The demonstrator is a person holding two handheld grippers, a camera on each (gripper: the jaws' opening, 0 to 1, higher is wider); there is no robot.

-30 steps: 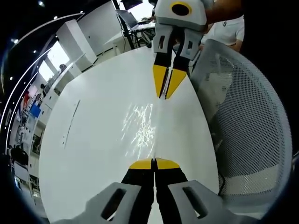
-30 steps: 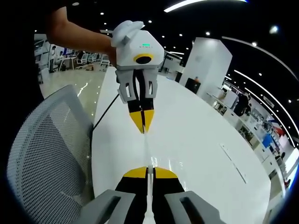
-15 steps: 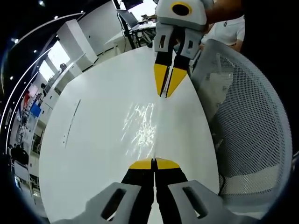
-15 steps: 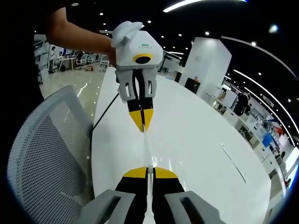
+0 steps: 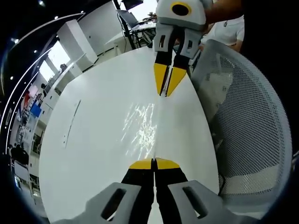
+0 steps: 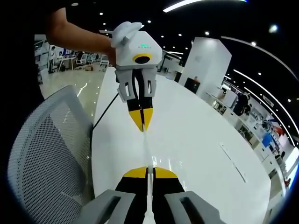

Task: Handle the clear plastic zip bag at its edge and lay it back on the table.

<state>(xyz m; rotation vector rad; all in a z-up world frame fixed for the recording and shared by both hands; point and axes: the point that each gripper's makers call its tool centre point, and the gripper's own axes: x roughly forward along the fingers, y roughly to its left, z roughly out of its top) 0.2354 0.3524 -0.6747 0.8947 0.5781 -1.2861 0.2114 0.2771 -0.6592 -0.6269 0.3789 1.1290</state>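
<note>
The clear plastic zip bag (image 5: 142,126) is stretched taut between both grippers over the white table (image 5: 93,140); bright glints show on its film. In the left gripper view, my left gripper (image 5: 154,163) is shut on the bag's near edge. The right gripper (image 5: 164,94) comes in from the top, its yellow tips pinched on the far edge. In the right gripper view the bag (image 6: 146,149) is edge-on, a thin pale line. There my right gripper (image 6: 148,170) is shut on it at the bottom, and the left gripper (image 6: 142,129) pinches its other end.
A grey mesh office chair (image 5: 247,121) (image 6: 46,149) stands close against the table's edge beside the bag. A thin strip (image 5: 70,123) (image 6: 233,163) lies farther out on the table. A person's arm (image 6: 74,37) holds the left gripper. Desks and pillars fill the hall behind.
</note>
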